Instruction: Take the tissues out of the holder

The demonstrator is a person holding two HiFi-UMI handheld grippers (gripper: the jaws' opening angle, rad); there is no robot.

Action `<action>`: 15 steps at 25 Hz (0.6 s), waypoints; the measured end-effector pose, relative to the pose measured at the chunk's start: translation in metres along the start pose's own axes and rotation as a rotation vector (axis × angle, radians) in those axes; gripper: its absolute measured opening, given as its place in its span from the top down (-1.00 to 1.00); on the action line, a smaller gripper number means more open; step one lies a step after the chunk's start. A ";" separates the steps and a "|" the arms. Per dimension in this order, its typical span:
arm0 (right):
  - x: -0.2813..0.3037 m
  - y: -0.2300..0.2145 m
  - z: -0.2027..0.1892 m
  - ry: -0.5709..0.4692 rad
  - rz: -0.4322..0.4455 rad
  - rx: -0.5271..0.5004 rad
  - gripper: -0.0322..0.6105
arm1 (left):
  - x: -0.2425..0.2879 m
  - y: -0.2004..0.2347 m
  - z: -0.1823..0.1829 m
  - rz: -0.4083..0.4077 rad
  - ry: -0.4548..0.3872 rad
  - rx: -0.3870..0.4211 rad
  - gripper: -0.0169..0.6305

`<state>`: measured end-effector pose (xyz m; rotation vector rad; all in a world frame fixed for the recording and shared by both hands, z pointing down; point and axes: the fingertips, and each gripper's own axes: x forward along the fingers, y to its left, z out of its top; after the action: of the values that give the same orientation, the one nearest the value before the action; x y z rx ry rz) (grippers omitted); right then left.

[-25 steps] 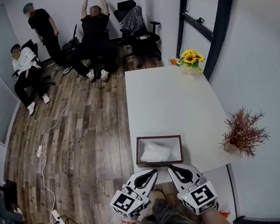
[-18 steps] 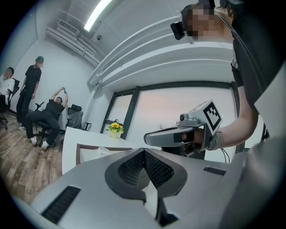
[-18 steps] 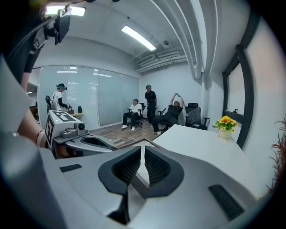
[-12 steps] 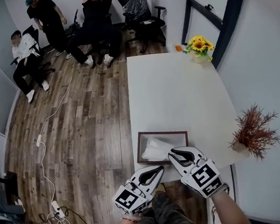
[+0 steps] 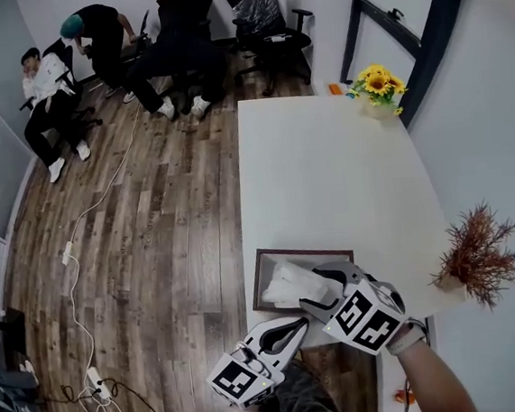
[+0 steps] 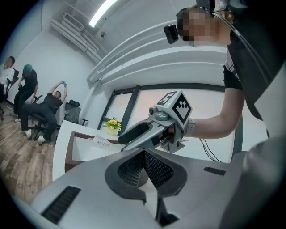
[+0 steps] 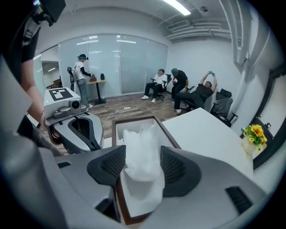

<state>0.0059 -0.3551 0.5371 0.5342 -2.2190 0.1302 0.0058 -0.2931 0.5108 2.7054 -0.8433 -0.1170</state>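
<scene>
While my right gripper (image 7: 143, 166) has just been opening its jaws, a tuft of tissues (image 7: 141, 147) stands between them, rising from the holder (image 7: 168, 130) at the table's (image 5: 326, 167) near edge. My left gripper (image 6: 144, 157) is closed and empty. Whether the pads touch the tissues I cannot tell; the holder's near end is hidden.
</scene>
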 end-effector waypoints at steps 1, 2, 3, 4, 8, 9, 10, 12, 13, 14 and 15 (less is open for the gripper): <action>0.003 -0.001 0.000 0.016 0.007 -0.011 0.20 | 0.000 0.000 -0.003 0.001 0.004 -0.004 0.92; 0.006 -0.002 0.000 0.030 0.010 -0.020 0.20 | 0.001 0.001 -0.005 0.002 0.006 -0.005 0.92; 0.008 -0.003 -0.001 0.044 0.013 -0.027 0.20 | 0.001 0.001 -0.006 0.003 0.006 -0.006 0.92; 0.011 -0.004 -0.002 0.059 0.016 -0.033 0.20 | 0.001 0.001 -0.007 0.002 0.006 -0.007 0.92; 0.019 -0.006 -0.007 0.127 0.038 -0.056 0.20 | 0.002 0.000 -0.006 -0.010 -0.013 0.014 0.92; 0.021 -0.007 -0.008 0.141 0.042 -0.065 0.20 | 0.002 0.001 -0.006 -0.008 -0.017 0.017 0.92; 0.024 -0.007 -0.009 0.155 0.047 -0.071 0.20 | 0.002 0.002 -0.006 -0.001 -0.014 0.013 0.92; 0.028 -0.007 -0.011 0.180 0.062 -0.074 0.20 | 0.001 0.003 -0.008 0.007 -0.019 0.007 0.92; 0.030 -0.007 -0.011 0.194 0.069 -0.073 0.20 | 0.001 0.004 -0.008 0.005 -0.026 0.007 0.92; 0.031 -0.007 -0.012 0.210 0.074 -0.074 0.20 | 0.000 0.004 -0.009 0.005 -0.029 0.006 0.92; 0.033 -0.007 -0.013 0.228 0.076 -0.081 0.20 | 0.000 0.004 -0.010 0.005 -0.027 0.005 0.92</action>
<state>-0.0010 -0.3687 0.5697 0.3718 -2.0134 0.1339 0.0049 -0.2933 0.5219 2.7120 -0.8591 -0.1514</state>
